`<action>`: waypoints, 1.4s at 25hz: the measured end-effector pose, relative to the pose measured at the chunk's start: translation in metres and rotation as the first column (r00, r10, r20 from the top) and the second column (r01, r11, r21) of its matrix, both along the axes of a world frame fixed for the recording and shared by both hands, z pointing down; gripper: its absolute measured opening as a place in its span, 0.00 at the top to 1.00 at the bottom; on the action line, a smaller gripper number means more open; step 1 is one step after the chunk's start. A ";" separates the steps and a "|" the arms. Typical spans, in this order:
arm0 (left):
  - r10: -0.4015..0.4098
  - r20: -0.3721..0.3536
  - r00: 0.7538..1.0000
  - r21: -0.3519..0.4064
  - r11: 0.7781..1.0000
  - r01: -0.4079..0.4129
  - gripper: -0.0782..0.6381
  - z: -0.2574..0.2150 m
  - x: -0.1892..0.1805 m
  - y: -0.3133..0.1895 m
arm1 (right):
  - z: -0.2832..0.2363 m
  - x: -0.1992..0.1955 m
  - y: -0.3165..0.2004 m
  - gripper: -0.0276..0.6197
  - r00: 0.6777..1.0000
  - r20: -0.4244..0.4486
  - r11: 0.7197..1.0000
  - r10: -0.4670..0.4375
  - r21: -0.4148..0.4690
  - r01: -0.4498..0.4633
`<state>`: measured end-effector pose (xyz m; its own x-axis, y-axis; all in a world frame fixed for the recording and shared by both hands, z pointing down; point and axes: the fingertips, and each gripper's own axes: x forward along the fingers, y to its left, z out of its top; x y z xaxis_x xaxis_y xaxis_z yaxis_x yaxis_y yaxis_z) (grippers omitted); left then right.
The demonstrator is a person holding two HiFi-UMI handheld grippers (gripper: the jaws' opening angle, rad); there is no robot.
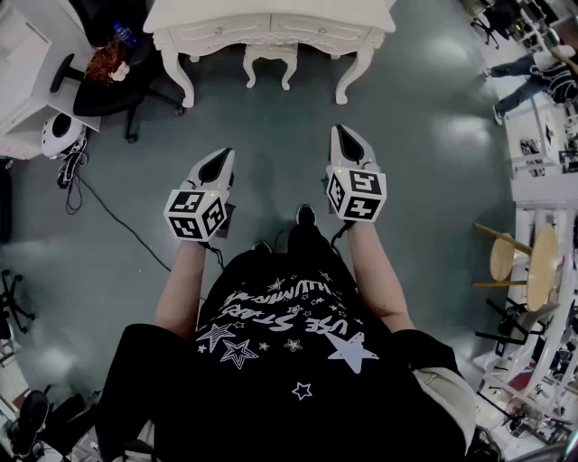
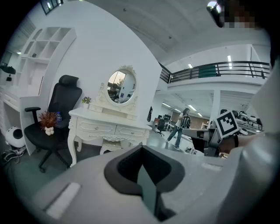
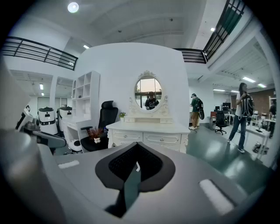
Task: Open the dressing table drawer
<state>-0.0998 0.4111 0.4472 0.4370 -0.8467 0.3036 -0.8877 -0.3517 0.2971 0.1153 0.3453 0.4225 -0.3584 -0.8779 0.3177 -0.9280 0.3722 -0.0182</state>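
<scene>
**A:** Head view. Left gripper (image 1: 222, 159) and right gripper (image 1: 344, 135) are held out in front, each with its jaws pressed together and nothing in them. The desk (image 1: 271, 11) is well apart, across bare floor. Two drawers (image 1: 316, 33) run along its front edge, and a stool (image 1: 269, 56) is tucked under the middle of that edge.

**B:** Left gripper view?

**A:** Jaws meet, empty. Drawer fronts (image 2: 95, 127) carry small knobs. A chair (image 2: 52, 127) stands just beside the desk's front-left corner.

**B:** Right gripper view?

**A:** Jaws together, empty; desk (image 3: 146, 127) squarely ahead.

**B:** Risks?

**A:** Judgement only (which drawer is meant, I cannot tell).
- If the jaws do not part before the knob, they would butt against it.
- The knob is small, so a shallow pinch could slip off on the pull.
- A slanted pull could jam the drawer.
- The stool may crowd the stance.
</scene>
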 end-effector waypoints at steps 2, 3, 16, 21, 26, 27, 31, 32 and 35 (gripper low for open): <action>0.000 0.004 1.000 0.007 1.000 0.000 0.89 -0.004 0.001 -0.003 | 0.000 0.000 0.000 0.91 1.000 -0.003 1.000 -0.005 -0.004 0.005; -0.001 0.006 1.000 0.011 1.000 0.001 0.89 -0.005 0.001 -0.004 | 0.000 0.001 0.000 0.91 1.000 -0.004 1.000 -0.007 -0.005 0.007; 0.015 0.001 1.000 0.005 1.000 -0.015 0.89 0.001 -0.007 0.018 | -0.002 -0.005 0.021 0.91 0.999 0.034 1.000 0.015 0.011 -0.015; 0.013 -0.002 1.000 0.006 1.000 -0.013 0.89 0.002 -0.009 0.014 | 0.002 -0.005 0.021 0.91 0.999 0.036 1.000 0.008 0.010 -0.009; 0.024 0.011 1.000 0.017 1.000 -0.024 0.89 -0.003 -0.001 -0.009 | 0.003 0.002 -0.007 0.69 0.997 0.069 1.000 0.017 -0.004 -0.016; 0.026 0.016 1.000 0.012 1.000 -0.027 0.89 -0.002 0.001 -0.014 | 0.006 0.003 -0.015 0.65 0.997 0.070 1.000 0.016 -0.009 -0.016; 0.019 0.031 0.999 -0.024 1.000 -0.018 0.89 0.012 0.004 -0.039 | 0.022 0.006 -0.055 0.55 0.997 0.079 0.999 0.011 -0.039 -0.008; 0.011 0.034 0.999 -0.032 0.999 -0.010 0.89 0.015 0.003 -0.050 | 0.026 0.007 -0.069 0.53 0.996 0.084 0.999 0.010 -0.046 -0.007; -0.011 0.047 0.999 -0.041 0.999 0.013 0.89 0.019 0.003 -0.094 | 0.034 0.013 -0.118 0.49 0.994 0.110 0.998 0.009 -0.064 -0.002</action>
<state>-0.0965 0.3169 0.4659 0.4114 -0.8380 0.3583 -0.9050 -0.3292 0.2693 0.1281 0.2268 0.4562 -0.3895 -0.8592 0.3317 -0.9210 0.3621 -0.1436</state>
